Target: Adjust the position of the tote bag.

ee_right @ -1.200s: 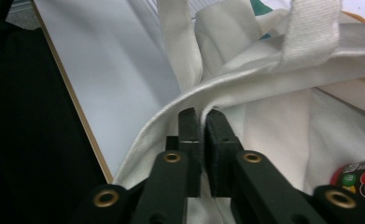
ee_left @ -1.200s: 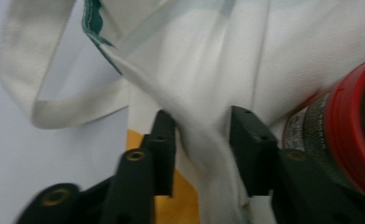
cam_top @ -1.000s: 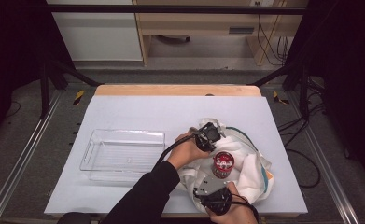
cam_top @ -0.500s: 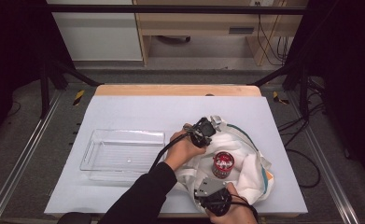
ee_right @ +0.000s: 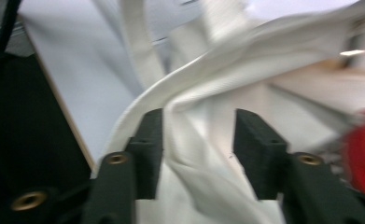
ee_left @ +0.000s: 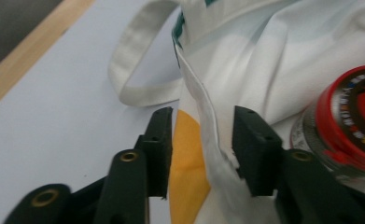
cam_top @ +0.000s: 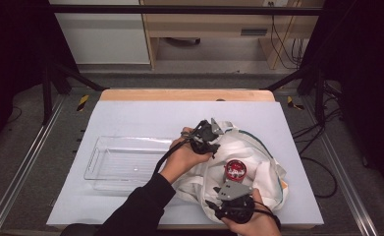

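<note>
A white cloth tote bag (cam_top: 258,162) lies crumpled at the table's front right, and a red-lidded jar (cam_top: 236,169) stands in its mouth. My left gripper (cam_top: 208,140) is at the bag's back-left rim. In the left gripper view its jaws have just been opening: the left gripper (ee_left: 203,140) stands open with the bag's hem (ee_left: 203,116) loose between the pads and the jar (ee_left: 353,121) close on the right. My right gripper (cam_top: 218,202) is at the bag's front edge. It has also just been opening, and the right gripper (ee_right: 196,144) stands open around a fold of white cloth (ee_right: 194,126).
A clear plastic tray (cam_top: 94,162) sits left of the bag on the white table sheet (cam_top: 145,118). The bag's handle loop (ee_left: 133,70) lies on the sheet beyond the left gripper. The table's front edge runs just by the right hand.
Both grippers were shut on the bag's cloth and now stand open with the cloth loose between the jaws. The left gripper has lifted and drifted back-left. The right hand shifted slightly.
</note>
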A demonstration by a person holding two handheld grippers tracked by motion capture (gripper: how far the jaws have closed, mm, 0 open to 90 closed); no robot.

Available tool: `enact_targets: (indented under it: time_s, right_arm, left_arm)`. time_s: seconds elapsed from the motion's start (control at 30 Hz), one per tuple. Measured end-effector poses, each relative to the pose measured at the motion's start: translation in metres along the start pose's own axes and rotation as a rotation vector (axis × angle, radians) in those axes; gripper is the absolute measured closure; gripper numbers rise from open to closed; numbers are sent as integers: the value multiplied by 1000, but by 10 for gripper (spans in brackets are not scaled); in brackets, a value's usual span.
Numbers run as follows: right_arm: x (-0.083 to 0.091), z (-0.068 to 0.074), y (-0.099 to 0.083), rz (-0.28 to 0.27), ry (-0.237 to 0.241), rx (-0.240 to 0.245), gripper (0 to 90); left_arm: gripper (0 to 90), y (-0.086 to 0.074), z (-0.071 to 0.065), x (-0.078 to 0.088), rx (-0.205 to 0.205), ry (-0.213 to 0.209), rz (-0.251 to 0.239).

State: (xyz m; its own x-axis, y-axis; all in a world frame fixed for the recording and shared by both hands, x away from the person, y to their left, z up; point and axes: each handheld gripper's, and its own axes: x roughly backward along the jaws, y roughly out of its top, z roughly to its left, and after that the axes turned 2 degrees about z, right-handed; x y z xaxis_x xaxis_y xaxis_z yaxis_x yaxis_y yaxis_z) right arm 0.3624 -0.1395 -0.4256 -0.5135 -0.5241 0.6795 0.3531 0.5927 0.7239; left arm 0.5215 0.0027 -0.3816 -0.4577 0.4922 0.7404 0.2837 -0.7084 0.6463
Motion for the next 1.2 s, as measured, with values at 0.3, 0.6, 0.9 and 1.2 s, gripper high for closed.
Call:
enact_targets:
  time_s: [0.3, 0.6, 0.9, 1.2]
  right_arm:
    - [52, -56, -4, -144, -155, -141, 439]
    - [51, -140, -13, 34, -388, -209, 549]
    - [20, -168, -29, 174, -356, -241, 873]
    - [28, -172, -36, 174, -371, -246, 881]
  left_arm:
    - [402, -25, -22, 40, 32, -6, -50]
    - [311, -43, -44, 37, 2, 24, -27]
    - [495, -57, -49, 32, -5, 16, 7]
    - [753, -68, -43, 24, 17, 24, 67]
